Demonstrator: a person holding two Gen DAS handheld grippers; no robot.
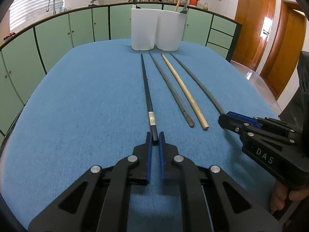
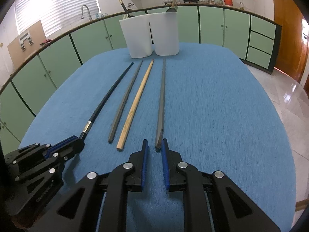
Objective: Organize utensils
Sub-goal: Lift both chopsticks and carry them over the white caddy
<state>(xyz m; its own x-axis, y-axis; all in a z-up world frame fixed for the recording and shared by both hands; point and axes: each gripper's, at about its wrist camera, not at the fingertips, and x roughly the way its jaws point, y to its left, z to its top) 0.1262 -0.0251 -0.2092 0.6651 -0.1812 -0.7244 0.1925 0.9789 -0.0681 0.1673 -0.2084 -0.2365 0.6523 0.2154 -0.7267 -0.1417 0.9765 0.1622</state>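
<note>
My left tool (image 1: 155, 138) has its pads pinched shut on the near end of the black chopstick (image 1: 145, 89), just below its silver band. My right tool (image 2: 154, 145) is nearly closed on the near end of the far-right grey chopstick (image 2: 161, 96), which sits between the pads. Between them a second grey chopstick (image 2: 124, 100) and a wooden chopstick (image 2: 135, 106) lie loose on the blue surface (image 2: 222, 116), all four pointing away towards the white holder (image 2: 150, 36) at the far edge. These sticks look light, stiff and thin; I judge the smooth black one slippery, so an end grip may let it pivot or droop when lifted.
</note>
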